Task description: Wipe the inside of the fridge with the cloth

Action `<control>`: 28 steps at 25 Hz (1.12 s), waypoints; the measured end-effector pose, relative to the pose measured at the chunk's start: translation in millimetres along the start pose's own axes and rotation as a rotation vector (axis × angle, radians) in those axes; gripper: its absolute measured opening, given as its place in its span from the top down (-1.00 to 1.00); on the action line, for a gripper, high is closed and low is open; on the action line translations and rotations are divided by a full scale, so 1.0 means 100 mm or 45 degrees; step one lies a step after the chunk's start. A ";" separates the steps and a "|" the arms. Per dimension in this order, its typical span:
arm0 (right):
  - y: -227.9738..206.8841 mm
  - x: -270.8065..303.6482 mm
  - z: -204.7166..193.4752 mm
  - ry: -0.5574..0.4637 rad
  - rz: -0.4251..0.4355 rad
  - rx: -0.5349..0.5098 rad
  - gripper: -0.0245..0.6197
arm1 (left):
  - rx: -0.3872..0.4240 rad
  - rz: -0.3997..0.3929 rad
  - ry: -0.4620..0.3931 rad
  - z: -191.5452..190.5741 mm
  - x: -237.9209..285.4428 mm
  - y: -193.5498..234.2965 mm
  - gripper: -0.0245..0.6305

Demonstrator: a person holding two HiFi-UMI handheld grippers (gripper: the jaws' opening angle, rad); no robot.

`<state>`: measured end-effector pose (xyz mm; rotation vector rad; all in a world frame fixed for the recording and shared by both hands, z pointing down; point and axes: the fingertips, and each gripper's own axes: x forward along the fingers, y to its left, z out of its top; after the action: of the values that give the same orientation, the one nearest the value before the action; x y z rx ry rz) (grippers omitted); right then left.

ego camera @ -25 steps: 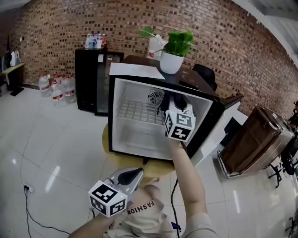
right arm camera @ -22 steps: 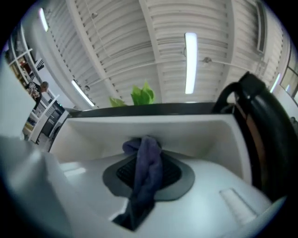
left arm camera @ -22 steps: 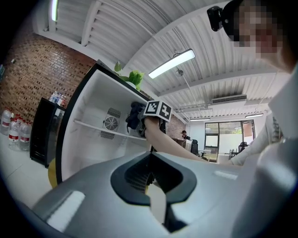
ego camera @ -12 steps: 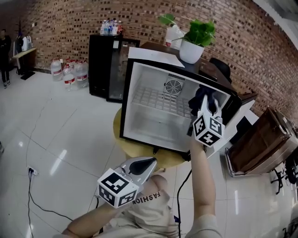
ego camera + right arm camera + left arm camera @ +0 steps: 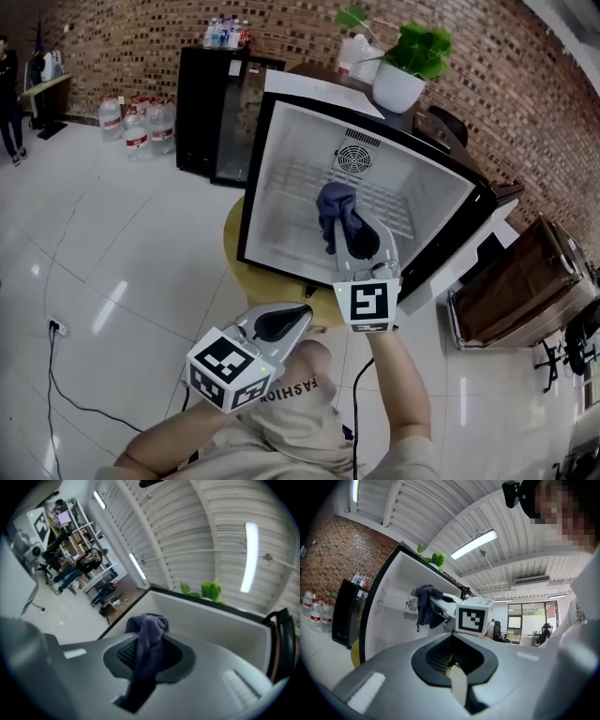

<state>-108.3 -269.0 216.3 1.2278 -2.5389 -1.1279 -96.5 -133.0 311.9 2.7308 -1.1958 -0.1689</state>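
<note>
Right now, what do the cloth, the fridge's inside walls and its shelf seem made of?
The cloth: soft dark-blue fabric, matte; it bunches and droops limply. The fridge walls: probably smooth white plastic, faintly glossy. The shelf: apparently white-coated wire, a thin open grid.

Quick tally from my feed: I count one open fridge [image 5: 270, 202] with one wire shelf [image 5: 298, 178] and one fan [image 5: 354, 159]. There's also one cloth [image 5: 336, 208] and two grippers, the left gripper [image 5: 298, 317] and the right gripper [image 5: 351, 240]. Then one potted plant [image 5: 412, 52], one black cabinet [image 5: 200, 112], and about three water jugs [image 5: 137, 134].
</note>
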 end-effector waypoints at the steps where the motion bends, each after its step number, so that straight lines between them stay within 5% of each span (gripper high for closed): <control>1: 0.19 0.04 -0.12 0.048 0.084 -0.014 0.76 | 0.000 0.001 0.002 0.00 0.00 0.00 0.93; 4: 0.62 0.20 -0.64 0.215 0.258 -0.003 0.76 | 0.002 0.002 -0.001 0.02 0.00 0.00 0.93; 7: 0.88 0.54 -1.15 0.347 0.303 0.013 0.76 | 0.000 0.006 -0.005 0.03 -0.02 0.02 0.93; 14: 0.92 1.58 -1.72 0.510 0.092 0.062 0.76 | -0.023 0.037 -0.012 0.03 -0.08 0.18 0.93; 19: 0.76 2.02 -1.61 0.454 0.005 0.087 0.76 | -0.035 0.077 -0.032 0.04 -0.10 0.31 0.93; 28: 1.33 1.19 -0.79 0.047 0.273 0.085 0.77 | -0.052 0.057 0.004 -0.07 -0.05 0.31 0.93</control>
<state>-242.1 -346.3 336.2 0.9511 -2.6233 -0.9721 -121.0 -149.5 324.4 2.6655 -1.2378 -0.1817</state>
